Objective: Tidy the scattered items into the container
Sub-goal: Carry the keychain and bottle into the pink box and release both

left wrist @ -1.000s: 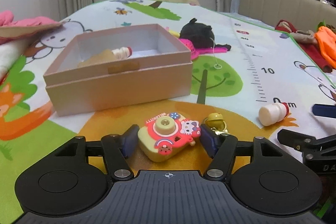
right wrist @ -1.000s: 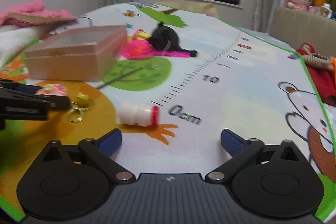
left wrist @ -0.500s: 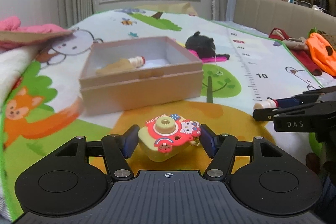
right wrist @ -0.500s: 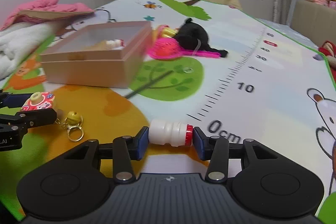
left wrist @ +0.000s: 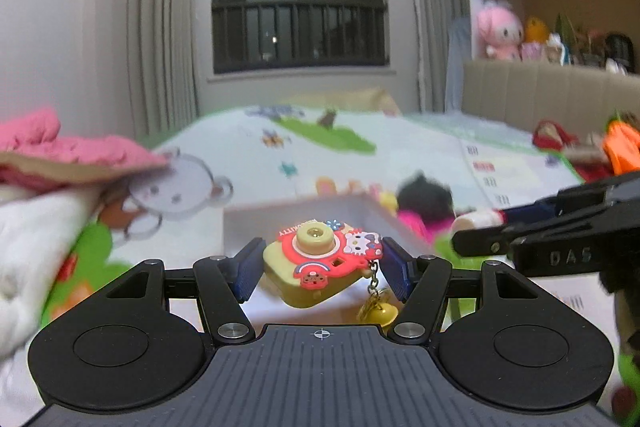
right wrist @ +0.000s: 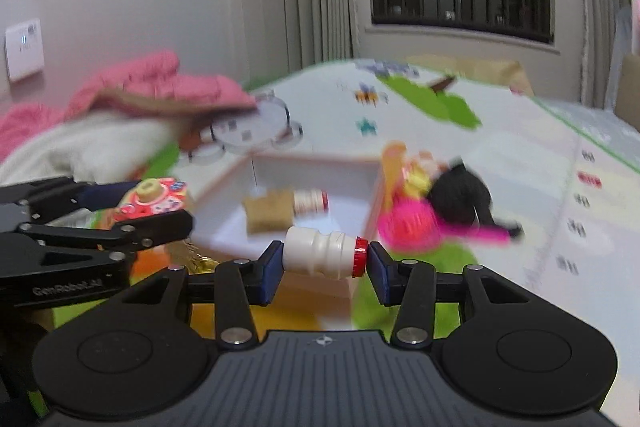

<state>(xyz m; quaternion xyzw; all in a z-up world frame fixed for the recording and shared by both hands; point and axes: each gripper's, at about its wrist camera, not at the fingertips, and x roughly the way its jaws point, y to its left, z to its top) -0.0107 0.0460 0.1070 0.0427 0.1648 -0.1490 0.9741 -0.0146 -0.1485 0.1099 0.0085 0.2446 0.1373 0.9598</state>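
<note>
Between the blue pads of the left gripper sits a chunky toy camera keychain, yellow rubbery body with a red cartoon front and a round lens ring, jaws clamped on its sides; a thin chain drops from it to a small golden bell dangling free. Over on the other side, the right gripper has its jaws clamped end to end on a small white plastic bottle with a ribbed waist and a red cap, lying sideways and clear of the mat. Just beyond both, the square pink cardboard box lies open on the cartoon-print play mat, and inside it rests another little bottle with a tan wrap. Beside the box, a black plush toy and something bright pink, blurred. Pink quilted fabric bunches at the mat's far left.
</note>
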